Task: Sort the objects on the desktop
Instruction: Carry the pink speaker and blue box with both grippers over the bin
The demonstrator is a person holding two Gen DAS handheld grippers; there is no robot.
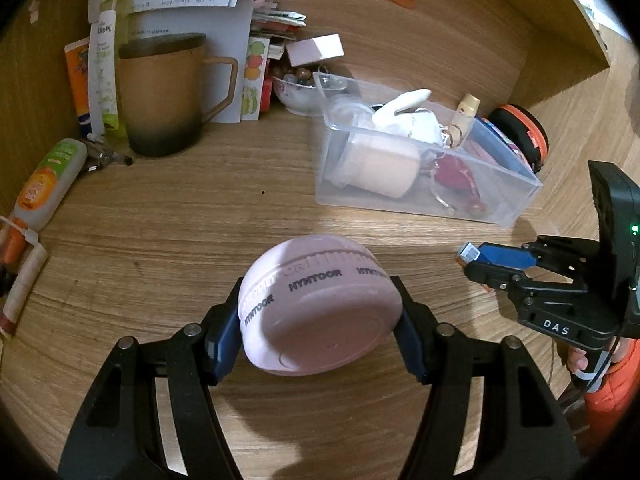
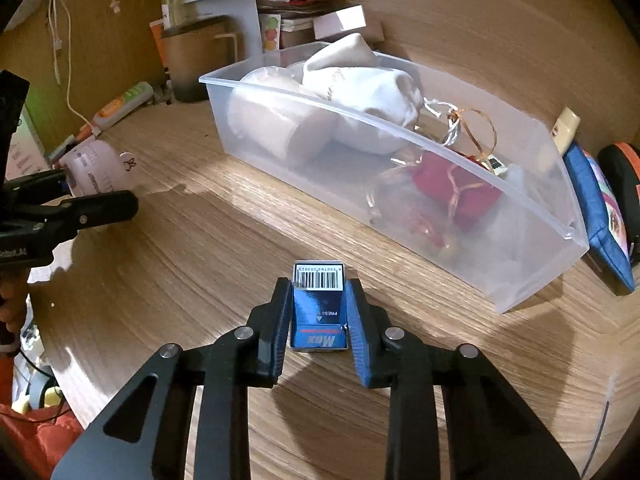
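My left gripper [image 1: 316, 312] is shut on a round pink case [image 1: 320, 308] marked HYNTOOR and holds it above the wooden desk. It also shows in the right wrist view [image 2: 94, 174] at the left. My right gripper [image 2: 318, 308] is shut on a small blue box [image 2: 319, 308] with a barcode label, just in front of the clear plastic bin [image 2: 532, 216]. In the left wrist view the right gripper [image 1: 476, 260] with the blue box [image 1: 496, 256] is at the right, near the bin's [image 1: 400, 204] front corner. The bin holds a white pouch [image 2: 360, 80], a pale cylinder [image 2: 276, 124] and a red pouch [image 2: 456, 192].
A brown mug [image 1: 164, 96] stands at the back left with tubes [image 1: 48, 180], papers and a small bowl [image 1: 296, 92] nearby. A blue pouch [image 2: 600, 208] and an orange-and-black round case [image 1: 520, 132] lie right of the bin. Wooden walls enclose the desk at the back and left.
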